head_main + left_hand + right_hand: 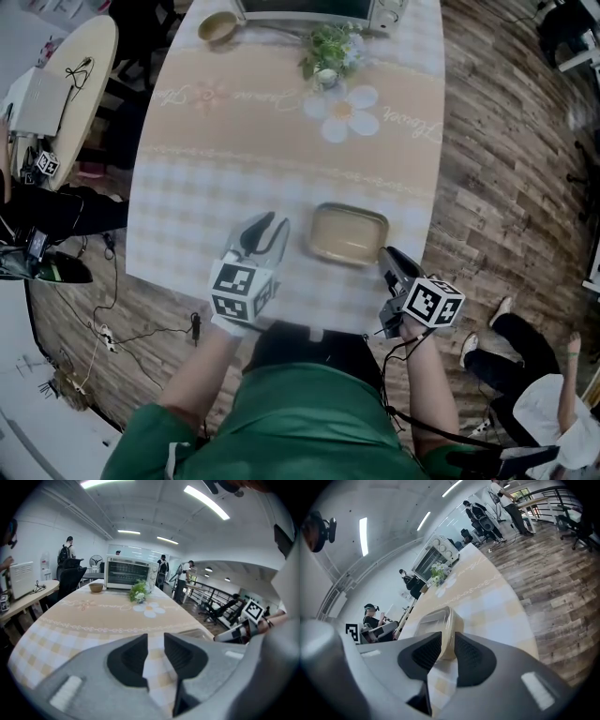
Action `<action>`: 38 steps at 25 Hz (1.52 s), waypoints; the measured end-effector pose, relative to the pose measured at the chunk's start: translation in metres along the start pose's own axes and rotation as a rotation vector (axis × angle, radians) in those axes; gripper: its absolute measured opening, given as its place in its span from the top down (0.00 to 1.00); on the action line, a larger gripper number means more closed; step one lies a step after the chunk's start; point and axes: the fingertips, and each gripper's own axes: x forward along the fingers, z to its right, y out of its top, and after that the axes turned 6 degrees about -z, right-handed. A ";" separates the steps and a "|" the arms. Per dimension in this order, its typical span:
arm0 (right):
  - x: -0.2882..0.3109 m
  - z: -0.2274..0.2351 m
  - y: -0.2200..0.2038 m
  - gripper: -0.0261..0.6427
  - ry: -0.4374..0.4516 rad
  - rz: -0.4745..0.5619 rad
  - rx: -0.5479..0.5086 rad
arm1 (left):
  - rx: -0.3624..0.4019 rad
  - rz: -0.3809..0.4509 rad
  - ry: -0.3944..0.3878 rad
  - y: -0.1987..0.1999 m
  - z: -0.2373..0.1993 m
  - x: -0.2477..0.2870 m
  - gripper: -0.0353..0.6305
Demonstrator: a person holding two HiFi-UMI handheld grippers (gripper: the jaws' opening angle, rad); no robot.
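- Your right gripper (386, 253) covers the 4 o'clock corner of the shallow beige rectangular tray (349, 234); its jaws are clenched on that rim.
- The silver toaster oven (309, 9) is cut off at 12 o'clock.
- The tray lies near the 6 o'clock edge of the pale checked tablecloth (187, 216), with wood-plank floor (506, 141) around the table.
- Your left gripper (274, 223) sits at the tray's 9 o'clock, clear of it, jaws slightly parted and empty.
- A small green plant (328, 52) and a brown bowl (217, 26) stand at 12 o'clock, well apart from the tray.

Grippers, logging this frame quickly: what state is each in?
Left gripper: open, empty.
Right gripper: closed on the dish.
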 end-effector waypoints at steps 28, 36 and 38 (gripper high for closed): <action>-0.031 -0.027 0.023 0.90 -0.009 0.123 -0.087 | 0.000 0.025 -0.006 0.008 0.013 -0.022 0.79; -0.053 -0.051 0.032 0.90 -0.009 0.177 -0.174 | 0.005 0.048 -0.011 0.015 0.023 -0.035 0.79; -0.058 -0.057 0.034 0.90 -0.011 0.193 -0.193 | 0.004 0.057 -0.011 0.018 0.024 -0.039 0.79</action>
